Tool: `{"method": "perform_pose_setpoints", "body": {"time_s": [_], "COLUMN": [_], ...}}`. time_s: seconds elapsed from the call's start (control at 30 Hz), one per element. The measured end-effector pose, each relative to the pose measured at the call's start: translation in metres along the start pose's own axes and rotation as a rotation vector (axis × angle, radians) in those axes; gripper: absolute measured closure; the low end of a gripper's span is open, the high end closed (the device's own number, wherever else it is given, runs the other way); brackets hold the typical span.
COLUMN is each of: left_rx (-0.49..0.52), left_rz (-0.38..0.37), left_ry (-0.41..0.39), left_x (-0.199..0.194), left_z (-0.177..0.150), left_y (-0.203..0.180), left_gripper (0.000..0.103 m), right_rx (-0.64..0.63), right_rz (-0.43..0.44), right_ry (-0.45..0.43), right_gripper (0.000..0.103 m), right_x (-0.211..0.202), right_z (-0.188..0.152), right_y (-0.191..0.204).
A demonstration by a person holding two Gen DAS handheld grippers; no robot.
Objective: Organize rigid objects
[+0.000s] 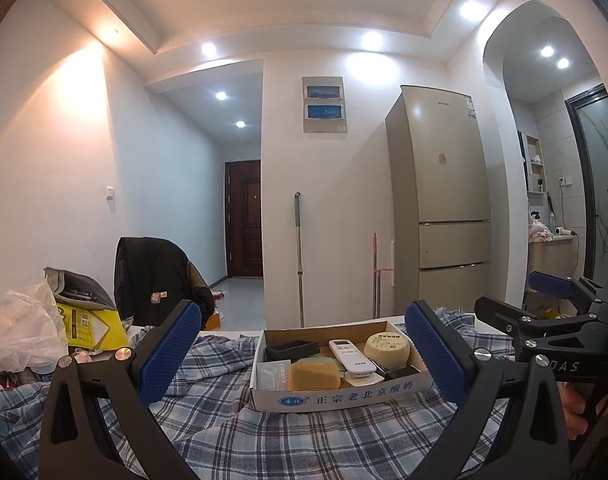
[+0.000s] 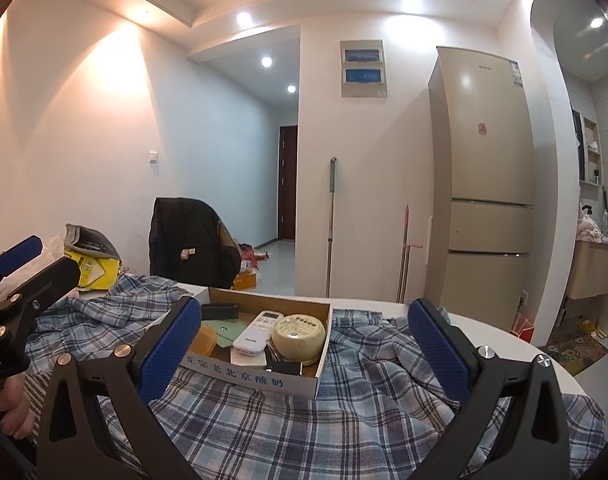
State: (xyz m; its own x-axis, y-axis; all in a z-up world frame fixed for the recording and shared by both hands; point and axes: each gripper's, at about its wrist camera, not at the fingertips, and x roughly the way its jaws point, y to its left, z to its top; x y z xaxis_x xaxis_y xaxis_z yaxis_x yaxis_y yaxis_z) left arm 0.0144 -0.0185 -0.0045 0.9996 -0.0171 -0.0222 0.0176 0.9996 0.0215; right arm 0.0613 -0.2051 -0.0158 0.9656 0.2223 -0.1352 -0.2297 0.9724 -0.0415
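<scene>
Left gripper (image 1: 304,350) and right gripper (image 2: 304,344) are held spread wide, nothing grasped. Cardboard box (image 1: 339,394) is seen at 12 o'clock on plaid cloth (image 1: 264,440), containing remote (image 1: 351,356), round tin (image 1: 385,347), orange case (image 1: 313,375).

The cardboard box (image 1: 335,394) front wall, lower centre, reads "正宗老北京酸奶". The white remote (image 2: 252,334) inside it shows "AUX". The right gripper (image 1: 559,366) body, at right, shows "DAS".
</scene>
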Motion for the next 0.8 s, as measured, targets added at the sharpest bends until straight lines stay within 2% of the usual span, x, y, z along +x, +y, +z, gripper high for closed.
{"method": "perform_pose_setpoints", "body": {"time_s": [0.13, 0.53, 0.8], "left_rx": [-0.012, -0.006, 0.013], "left_rz": [0.036, 0.031, 0.031], "left_ry": [-0.017, -0.010, -0.032], "left_x": [-0.0035, -0.0021, -0.0056], "left_z": [0.0002, 0.0019, 0.0019], "left_y": [0.0030, 0.0029, -0.0006], "left_gripper": [0.000, 0.000, 0.000], "right_rx": [0.001, 0.020, 0.018], "right_rz": [0.004, -0.003, -0.006], "right_ry": [0.014, 0.033, 0.051], "right_gripper": [0.000, 0.000, 0.000], "right_x": [0.0026, 0.0044, 0.0088], "right_z": [0.0003, 0.0016, 0.0010], "right_y": [-0.0002, -0.0019, -0.0016]}}
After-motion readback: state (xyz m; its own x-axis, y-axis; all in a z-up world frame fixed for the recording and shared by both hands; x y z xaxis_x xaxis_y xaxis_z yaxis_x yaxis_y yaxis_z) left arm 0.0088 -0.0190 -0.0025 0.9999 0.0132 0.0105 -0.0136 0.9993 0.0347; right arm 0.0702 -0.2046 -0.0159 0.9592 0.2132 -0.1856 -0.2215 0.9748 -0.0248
